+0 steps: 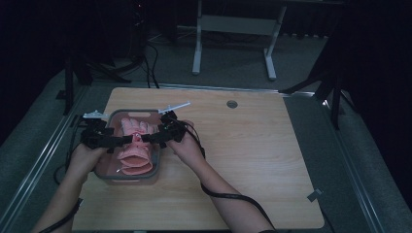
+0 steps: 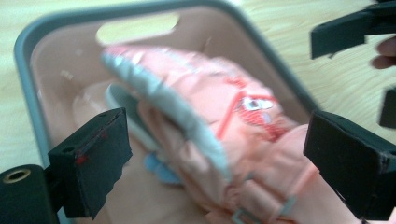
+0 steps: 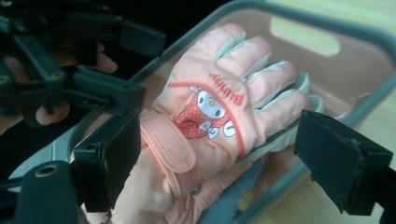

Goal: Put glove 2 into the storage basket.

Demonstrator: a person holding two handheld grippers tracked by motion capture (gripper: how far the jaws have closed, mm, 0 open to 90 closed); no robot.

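A pink basket with a grey rim (image 1: pixel 156 162) sits at the left of the wooden table. Pink gloves (image 1: pixel 135 156) lie inside it, the top one with a cartoon character and grey fingertips (image 3: pixel 219 98). My left gripper (image 1: pixel 127 141) hangs over the basket from the left, jaws open wide on either side of the glove (image 2: pixel 210 107) without touching it. My right gripper (image 1: pixel 148 139) comes in from the right, also open, with the glove's cuff and palm between its jaws (image 3: pixel 226 158) and the pads clear of it. The two grippers' tips nearly meet above the gloves.
The wooden table (image 1: pixel 252 145) stretches bare to the right of the basket, with a round cable hole (image 1: pixel 231 104) near its far edge. A white desk frame (image 1: pixel 197 53) and dark stands rise beyond the table. Cables trail from both grippers.
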